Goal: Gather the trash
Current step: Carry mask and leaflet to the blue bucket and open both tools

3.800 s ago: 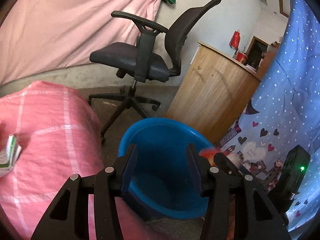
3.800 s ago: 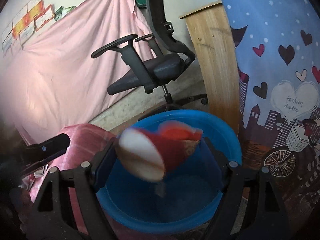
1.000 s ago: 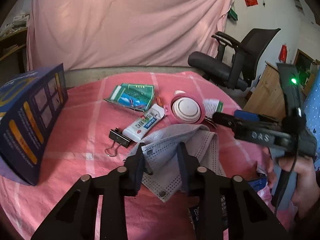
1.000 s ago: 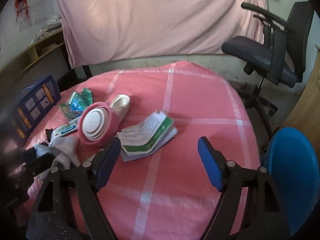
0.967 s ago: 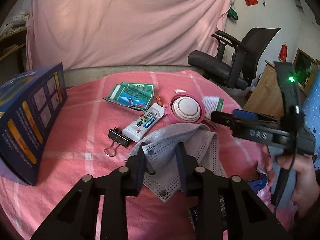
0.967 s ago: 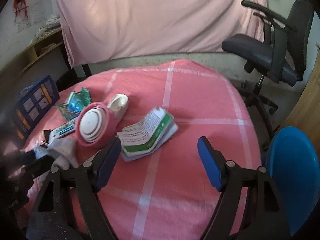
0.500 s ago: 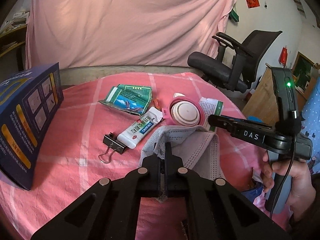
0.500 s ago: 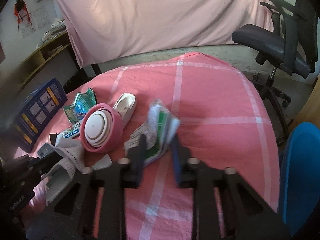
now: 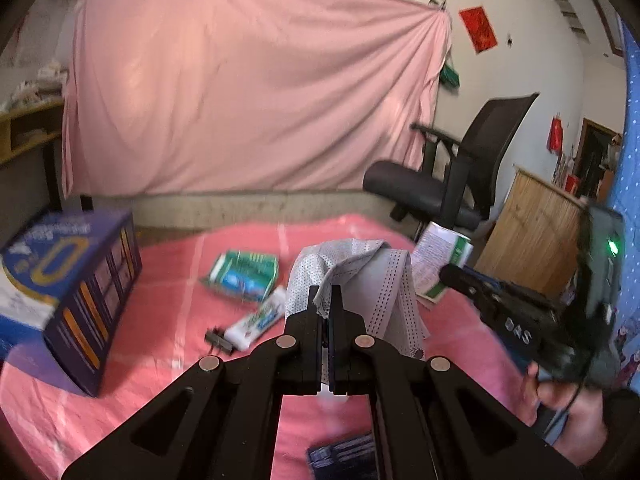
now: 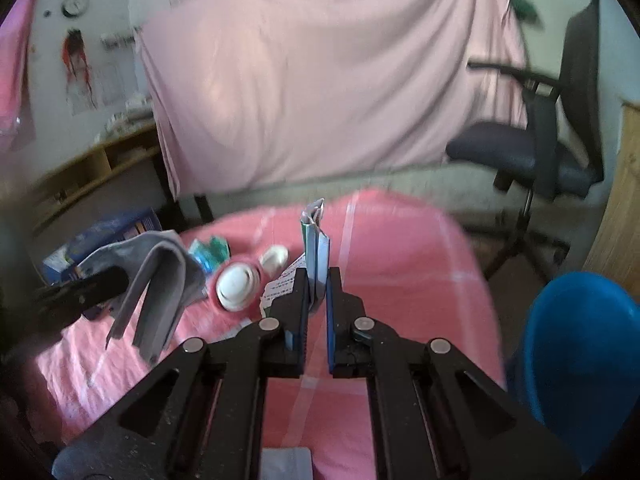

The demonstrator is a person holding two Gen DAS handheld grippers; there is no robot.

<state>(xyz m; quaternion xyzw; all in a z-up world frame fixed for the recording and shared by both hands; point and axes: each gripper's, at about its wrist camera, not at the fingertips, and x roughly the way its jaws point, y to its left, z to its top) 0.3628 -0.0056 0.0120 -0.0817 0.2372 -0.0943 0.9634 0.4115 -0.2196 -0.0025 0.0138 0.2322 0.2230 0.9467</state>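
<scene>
My left gripper point(image 9: 325, 296) is shut on a grey face mask point(image 9: 360, 276), which hangs off its tips above the pink tablecloth point(image 9: 168, 344). In the right wrist view the same mask point(image 10: 160, 280) dangles at the left. My right gripper point(image 10: 318, 280) is shut on a folded green-and-white leaflet point(image 10: 314, 236), held upright above the table. That leaflet point(image 9: 440, 264) also shows in the left wrist view, at the tip of the right gripper. The blue bin point(image 10: 580, 348) stands on the floor at the right of the table.
On the cloth lie a green packet point(image 9: 244, 274), a white tube point(image 9: 260, 320), a black binder clip point(image 9: 218, 340), a pink-and-white round lid point(image 10: 236, 286) and a dark blue box point(image 9: 68, 284). A black office chair point(image 9: 452, 184) and a wooden cabinet point(image 9: 532, 240) stand beyond the table.
Both grippers closed, the left on the mask and the right on the leaflet. Both then rose, lifting mask and leaflet off the cloth.
</scene>
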